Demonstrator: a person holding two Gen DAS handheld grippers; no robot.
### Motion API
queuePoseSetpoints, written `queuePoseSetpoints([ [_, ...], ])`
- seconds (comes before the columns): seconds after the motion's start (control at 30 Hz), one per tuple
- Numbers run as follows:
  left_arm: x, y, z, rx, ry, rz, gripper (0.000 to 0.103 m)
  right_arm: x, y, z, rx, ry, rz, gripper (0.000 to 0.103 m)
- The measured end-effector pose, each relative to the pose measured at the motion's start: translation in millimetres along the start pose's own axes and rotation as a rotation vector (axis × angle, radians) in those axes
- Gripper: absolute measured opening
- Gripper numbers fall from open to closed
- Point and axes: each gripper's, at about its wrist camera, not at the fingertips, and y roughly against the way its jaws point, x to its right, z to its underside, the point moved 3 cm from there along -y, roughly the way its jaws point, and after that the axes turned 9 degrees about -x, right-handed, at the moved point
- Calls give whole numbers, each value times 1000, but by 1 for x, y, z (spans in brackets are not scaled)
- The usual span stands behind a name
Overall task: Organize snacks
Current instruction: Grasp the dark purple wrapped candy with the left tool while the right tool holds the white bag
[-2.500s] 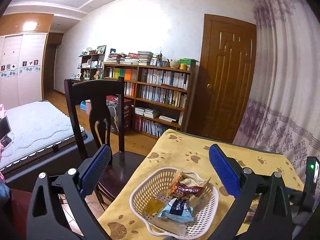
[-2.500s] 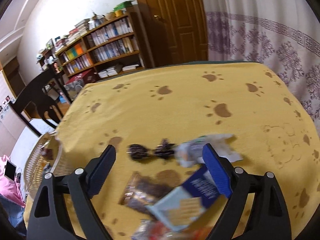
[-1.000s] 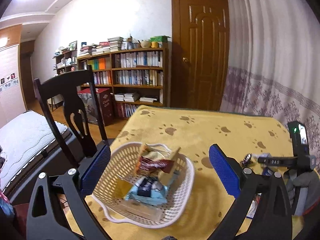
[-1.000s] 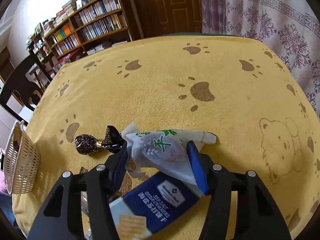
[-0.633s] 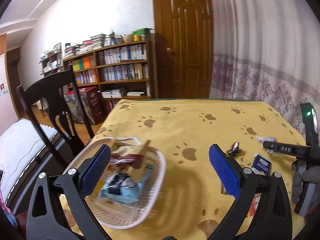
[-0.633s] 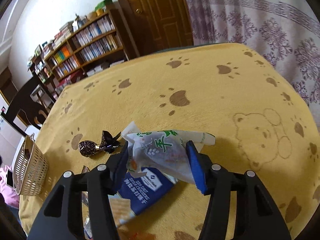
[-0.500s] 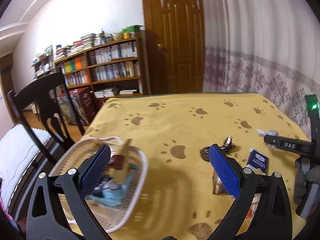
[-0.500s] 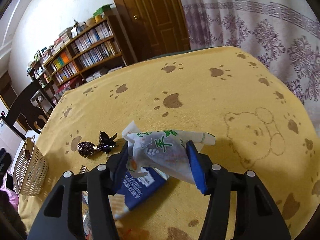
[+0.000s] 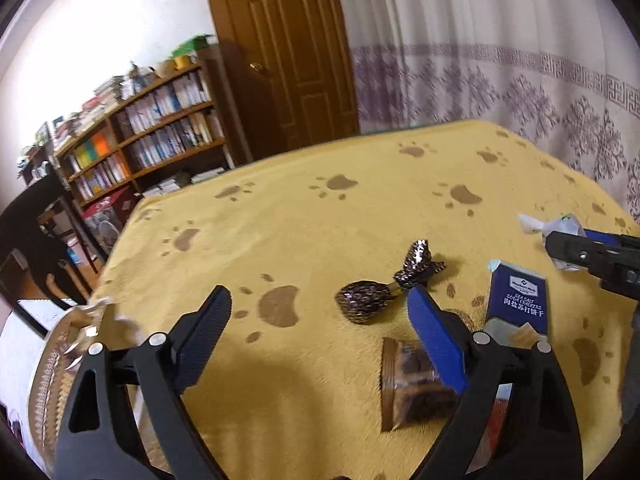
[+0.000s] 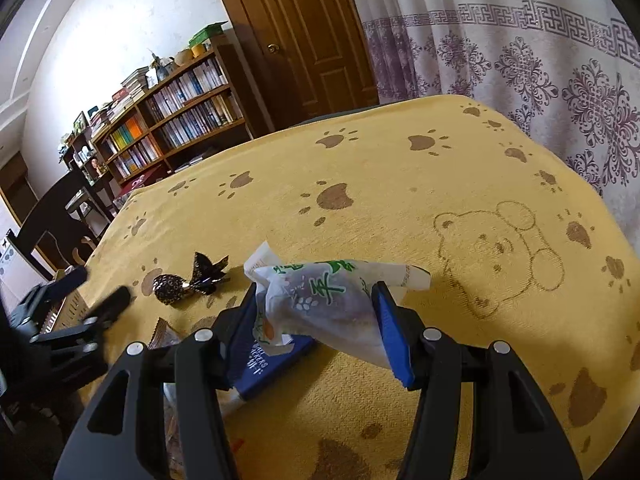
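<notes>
My right gripper [image 10: 316, 304] is shut on a white snack packet with green print [image 10: 320, 300], held above the yellow paw-print tablecloth [image 10: 400, 184]. Under it lies a dark blue cracker packet [image 10: 268, 364]; the cracker packet [image 9: 518, 300] also shows in the left wrist view. A dark foil-wrapped candy [image 9: 366, 302] lies just ahead of my open left gripper [image 9: 320, 308], close to its right finger. A brown wrapped snack [image 9: 408, 384] lies beneath that finger. The white basket [image 9: 52, 360] sits at the table's left edge, blurred. The right gripper [image 9: 576, 248] shows at the far right with the white packet [image 9: 552, 226].
A dark wooden chair [image 9: 36, 232] stands off the table's left side. A bookshelf [image 9: 152, 128] and a brown door [image 9: 288, 48] are behind. A patterned curtain [image 9: 520, 80] hangs along the table's far right edge.
My left gripper swung right from over the basket to the loose snacks. The right gripper shut on the white packet and raised it off the table.
</notes>
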Motion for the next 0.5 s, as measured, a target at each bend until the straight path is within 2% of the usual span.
queuePoseSetpoints([
  [0.13, 5, -27, -5, -65, -4, 56, 91, -4, 2, 1, 4, 19, -15, 56],
  [0.33, 15, -54, -8, -121, -78, 53, 91, -3, 4, 1, -1, 17, -35, 56],
  [0.5, 17, -72, -14, -161, -100, 66, 91, -1, 5, 0, -3, 4, -50, 56],
])
